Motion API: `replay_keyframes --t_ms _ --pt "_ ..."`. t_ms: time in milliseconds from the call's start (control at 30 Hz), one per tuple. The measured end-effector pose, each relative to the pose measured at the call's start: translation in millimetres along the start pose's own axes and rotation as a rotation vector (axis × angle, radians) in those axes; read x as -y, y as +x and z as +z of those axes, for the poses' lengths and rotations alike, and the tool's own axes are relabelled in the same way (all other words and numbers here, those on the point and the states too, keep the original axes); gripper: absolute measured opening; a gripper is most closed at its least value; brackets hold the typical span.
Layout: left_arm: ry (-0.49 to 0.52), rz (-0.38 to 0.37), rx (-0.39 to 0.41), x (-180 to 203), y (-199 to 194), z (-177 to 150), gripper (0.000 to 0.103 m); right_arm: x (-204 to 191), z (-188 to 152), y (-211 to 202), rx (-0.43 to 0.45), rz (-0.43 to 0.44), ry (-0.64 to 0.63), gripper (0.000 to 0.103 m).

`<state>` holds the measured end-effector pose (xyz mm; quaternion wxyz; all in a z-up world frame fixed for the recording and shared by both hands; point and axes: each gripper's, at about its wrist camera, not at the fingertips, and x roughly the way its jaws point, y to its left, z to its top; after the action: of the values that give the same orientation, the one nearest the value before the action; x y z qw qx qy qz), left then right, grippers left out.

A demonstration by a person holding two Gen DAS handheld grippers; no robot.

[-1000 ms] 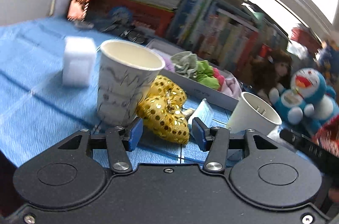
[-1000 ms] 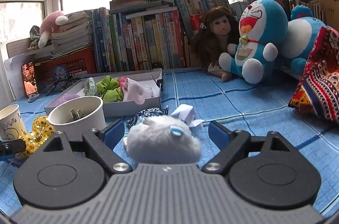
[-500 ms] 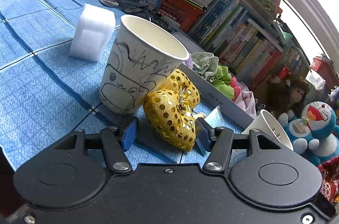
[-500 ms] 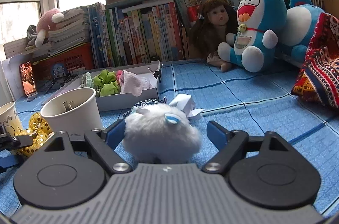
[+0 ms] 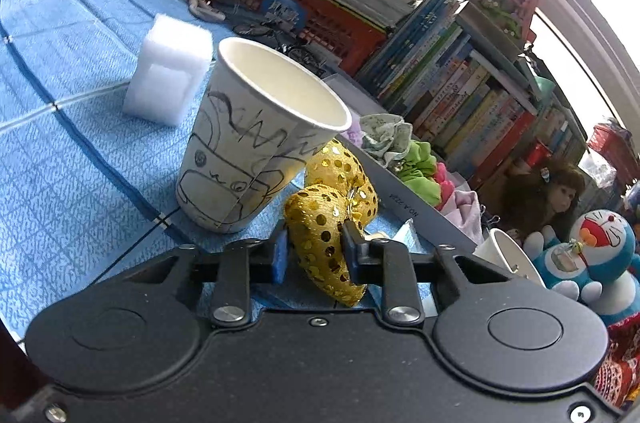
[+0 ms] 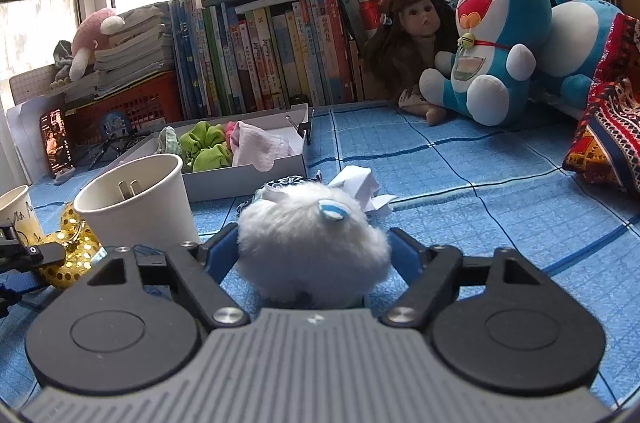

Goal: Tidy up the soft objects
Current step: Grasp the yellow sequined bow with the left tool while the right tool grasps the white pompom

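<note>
My left gripper (image 5: 314, 255) is shut on a gold sequin bow (image 5: 328, 223) that lies on the blue cloth beside a drawn-on paper cup (image 5: 256, 143). My right gripper (image 6: 312, 255) is shut on a white fluffy pompom (image 6: 308, 243) with a small blue tag. The bow also shows in the right wrist view (image 6: 72, 255), with the left gripper's tip on it. A grey box (image 6: 248, 179) behind holds green scrunchies (image 6: 204, 147) and pink cloth (image 6: 256, 143).
A plain paper cup (image 6: 136, 203) with clips inside stands left of the pompom. A white foam block (image 5: 168, 79) sits far left. Crumpled white paper (image 6: 360, 187), a patterned cloth, a doll (image 6: 412, 35), Doraemon plush toys (image 6: 492, 43), and rows of books line the back.
My left gripper has moved forward and its jaws have closed onto the gold bow. My right gripper's jaws have closed in against the white pompom.
</note>
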<state>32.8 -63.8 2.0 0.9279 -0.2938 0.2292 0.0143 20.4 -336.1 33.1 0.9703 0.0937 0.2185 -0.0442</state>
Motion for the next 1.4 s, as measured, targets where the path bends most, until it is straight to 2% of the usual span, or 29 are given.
replay_keyframes --t_ms 67,300,500,700,800,967,1033,1300,1333,1367,1400 --pt "0.028 -0.006 0.007 2 -3 -1 0.022 -2 0 0 0.002 0.001 -0.007 0.077" --pt "0.129 -0.022 0.032 7 -22 -3 0.021 -4 -1 -8 0.025 -0.008 -0.001 0.072" --pt "0.193 -0.038 0.018 1 -39 -2 0.022 -5 0 -20 0.045 -0.010 -0.010 0.072" --pt "0.210 -0.052 -0.019 -11 -54 -5 0.024 -4 -3 -30 0.051 -0.019 0.003 0.072" --pt "0.203 -0.056 -0.015 -14 -54 -7 0.032 -4 -6 -29 0.049 -0.031 -0.006 0.072" --pt "0.164 -0.052 -0.009 -15 -45 -1 0.056 -1 -7 -25 0.048 -0.037 0.009 0.074" --pt "0.178 -0.050 0.008 -13 -41 0 0.062 0 -7 -23 0.044 -0.042 0.008 0.074" --pt "0.162 -0.024 -0.025 -13 -19 2 0.061 3 -6 -13 0.026 -0.051 0.026 0.076" --pt "0.163 -0.025 -0.030 -13 -17 1 0.057 3 -7 -12 0.023 -0.051 0.029 0.077" --pt "0.168 -0.025 -0.033 -12 -16 0 0.046 3 -6 -10 0.017 -0.053 0.030 0.078" --pt "0.180 -0.019 -0.035 -11 -15 -1 0.042 4 -7 -8 0.006 -0.055 0.028 0.074"
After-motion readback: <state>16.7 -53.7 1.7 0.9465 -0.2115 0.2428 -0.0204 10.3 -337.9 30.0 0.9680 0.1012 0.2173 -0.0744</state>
